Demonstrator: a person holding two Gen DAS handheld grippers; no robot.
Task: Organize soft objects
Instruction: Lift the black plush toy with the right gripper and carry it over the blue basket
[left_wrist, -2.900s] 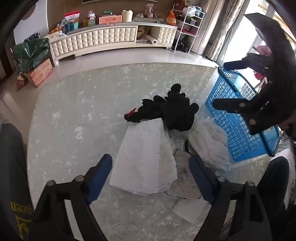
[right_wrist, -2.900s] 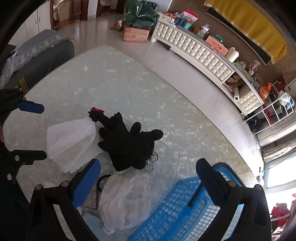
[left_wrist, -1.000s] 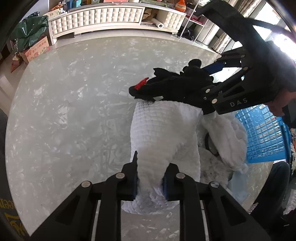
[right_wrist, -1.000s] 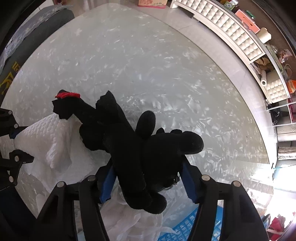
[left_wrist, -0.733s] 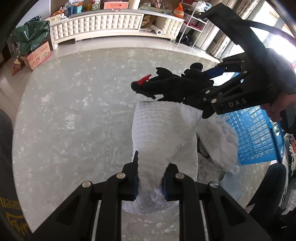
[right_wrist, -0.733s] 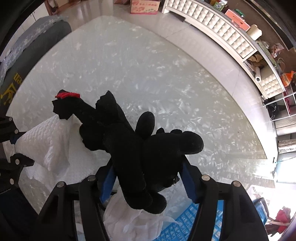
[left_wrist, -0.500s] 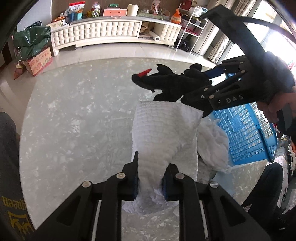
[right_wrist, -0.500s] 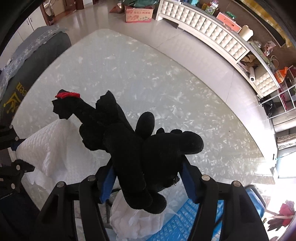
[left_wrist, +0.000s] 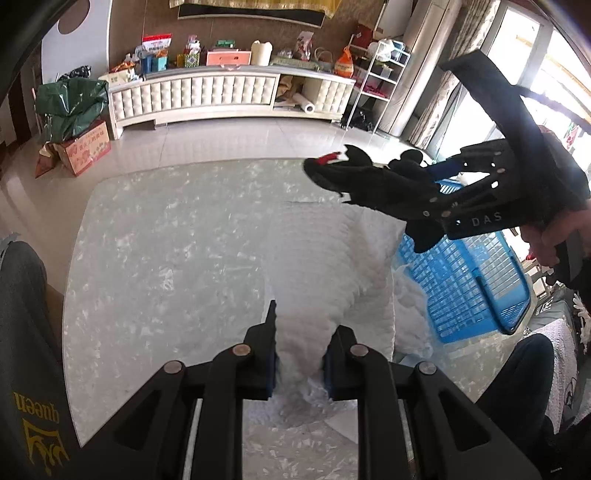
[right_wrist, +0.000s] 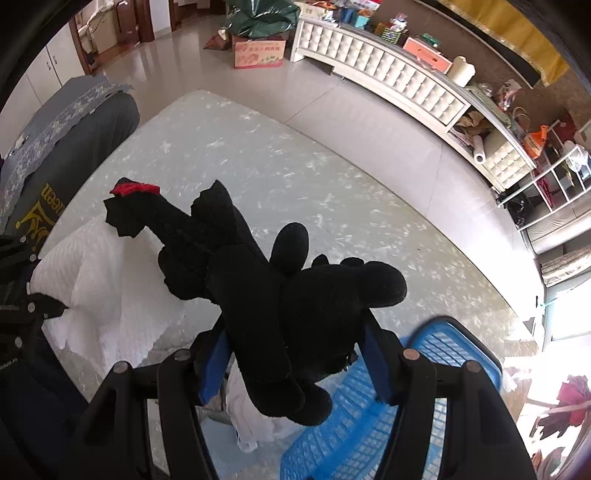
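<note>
Marble table (left_wrist: 155, 258) beside a blue basket (left_wrist: 476, 280).
Left gripper (left_wrist: 299, 354) is pinching a white cloth (left_wrist: 325, 266); right gripper (right_wrist: 295, 354) is clamping a black plush toy (right_wrist: 266, 288).

Both claws have closed, the left claw (left_wrist: 299, 356) lifting the white cloth (left_wrist: 332, 266), the right claw (right_wrist: 295, 363) the black plush (right_wrist: 258, 280).

White cloth (left_wrist: 325, 266) hides the table behind it; black plush toy (right_wrist: 266, 291) covers part of blue basket (right_wrist: 436, 369); shelf items too small to identify.

Pale marbled bench (left_wrist: 155, 258), long white tufted cabinet (left_wrist: 195, 94), cardboard box (left_wrist: 86, 147), green bag (left_wrist: 70, 107), white wire shelf (left_wrist: 376, 81)
</note>
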